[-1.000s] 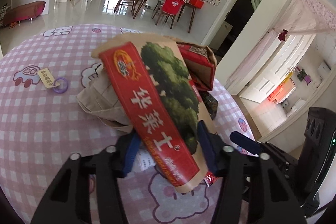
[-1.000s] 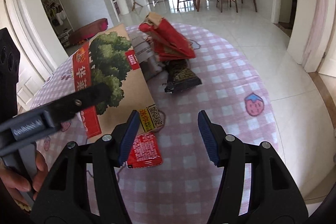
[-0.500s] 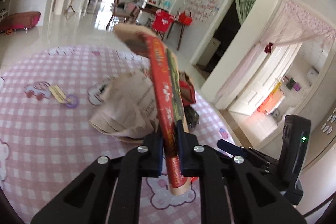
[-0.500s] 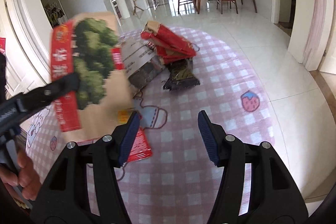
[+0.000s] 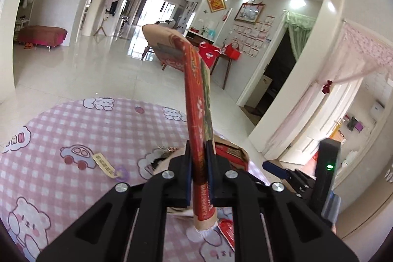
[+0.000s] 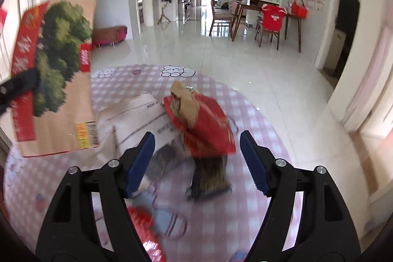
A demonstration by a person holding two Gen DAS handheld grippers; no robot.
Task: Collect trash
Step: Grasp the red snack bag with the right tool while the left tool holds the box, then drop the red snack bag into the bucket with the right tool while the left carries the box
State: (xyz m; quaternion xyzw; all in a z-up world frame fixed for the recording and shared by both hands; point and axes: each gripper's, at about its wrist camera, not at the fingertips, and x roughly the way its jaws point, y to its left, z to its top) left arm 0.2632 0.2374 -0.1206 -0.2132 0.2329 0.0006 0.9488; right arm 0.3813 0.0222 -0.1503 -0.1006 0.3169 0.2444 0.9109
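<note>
**Flattened box comes up off the desk**

Lifted since a second ago, the box (image 5: 196, 114) now stands on edge at frame centre, the left claw (image 5: 198, 173) clamped on its lower end, clear of the pink checked desk (image 5: 73, 129). Held high, it likely leaves the pile free. The right claw (image 6: 197, 161), its jaws opening with nothing pressed between them, hovers over the red packet (image 6: 203, 124) and dark wrapper (image 6: 211, 178) at mid-frame. The desk's rim curves close at right; open floor lies beyond.
</note>
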